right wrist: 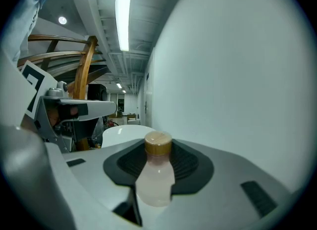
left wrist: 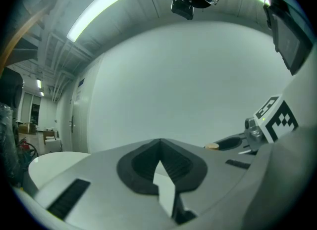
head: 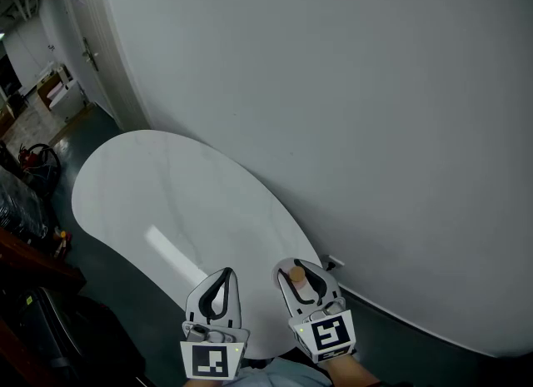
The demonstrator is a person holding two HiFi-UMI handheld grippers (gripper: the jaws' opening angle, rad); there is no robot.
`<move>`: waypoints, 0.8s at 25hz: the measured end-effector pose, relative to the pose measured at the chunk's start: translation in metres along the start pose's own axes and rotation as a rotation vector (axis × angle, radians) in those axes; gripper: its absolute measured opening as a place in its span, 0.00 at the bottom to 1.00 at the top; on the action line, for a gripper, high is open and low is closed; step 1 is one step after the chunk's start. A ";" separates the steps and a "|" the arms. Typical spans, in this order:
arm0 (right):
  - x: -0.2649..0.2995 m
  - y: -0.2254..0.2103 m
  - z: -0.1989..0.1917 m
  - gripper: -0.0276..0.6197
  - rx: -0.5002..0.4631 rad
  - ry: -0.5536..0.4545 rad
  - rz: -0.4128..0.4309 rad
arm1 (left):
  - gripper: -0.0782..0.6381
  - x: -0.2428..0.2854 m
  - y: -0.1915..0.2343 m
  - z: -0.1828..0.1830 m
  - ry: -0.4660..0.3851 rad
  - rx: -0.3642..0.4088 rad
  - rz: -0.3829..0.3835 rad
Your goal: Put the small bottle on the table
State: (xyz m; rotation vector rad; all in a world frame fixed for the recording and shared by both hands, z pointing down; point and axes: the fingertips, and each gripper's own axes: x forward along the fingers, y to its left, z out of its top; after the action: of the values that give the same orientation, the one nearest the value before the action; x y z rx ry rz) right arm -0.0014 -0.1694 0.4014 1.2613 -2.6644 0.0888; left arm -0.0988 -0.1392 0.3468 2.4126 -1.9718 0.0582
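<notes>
Pink-tinted and tan-capped, the bottle sits in the right claw. The pads press on its body and its cap points toward the jaw tips. The head view places it at the near end of the desk. The left claw, just beside the right, is empty, with its jaw tips meeting. The white oval desk top extends away to the left. A white wall rises behind it.

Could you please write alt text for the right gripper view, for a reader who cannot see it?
The right gripper holds a small bottle of pale pink liquid, tan cap up, between its jaws. Beyond it lie a white table and a white wall; the left gripper shows at left.
</notes>
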 end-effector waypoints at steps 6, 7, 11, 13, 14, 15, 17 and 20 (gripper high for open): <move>0.022 -0.013 -0.021 0.24 0.002 0.036 0.042 | 0.11 0.020 0.007 -0.012 0.048 -0.018 0.043; 0.026 -0.013 -0.022 0.24 -0.020 0.027 0.056 | 0.11 0.021 0.009 -0.015 0.060 -0.019 0.048; 0.038 -0.012 -0.031 0.24 -0.037 0.035 0.082 | 0.11 0.023 0.013 -0.026 0.102 -0.026 0.059; 0.044 -0.011 -0.037 0.24 -0.033 0.048 0.093 | 0.11 0.023 0.015 -0.033 0.128 -0.035 0.067; 0.047 -0.010 -0.041 0.24 -0.031 0.053 0.100 | 0.11 0.023 0.015 -0.037 0.143 -0.037 0.070; 0.049 -0.010 -0.045 0.24 -0.029 0.059 0.107 | 0.11 0.023 0.014 -0.041 0.158 -0.037 0.072; 0.052 -0.008 -0.051 0.24 -0.024 0.071 0.118 | 0.11 0.023 0.014 -0.046 0.182 -0.035 0.076; 0.055 -0.005 -0.059 0.24 -0.013 0.086 0.129 | 0.11 0.021 0.015 -0.049 0.204 -0.044 0.084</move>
State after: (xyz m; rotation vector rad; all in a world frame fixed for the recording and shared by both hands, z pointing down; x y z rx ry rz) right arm -0.0228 -0.2060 0.4703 1.0560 -2.6658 0.1403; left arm -0.1099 -0.1607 0.3970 2.1985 -1.9593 0.2494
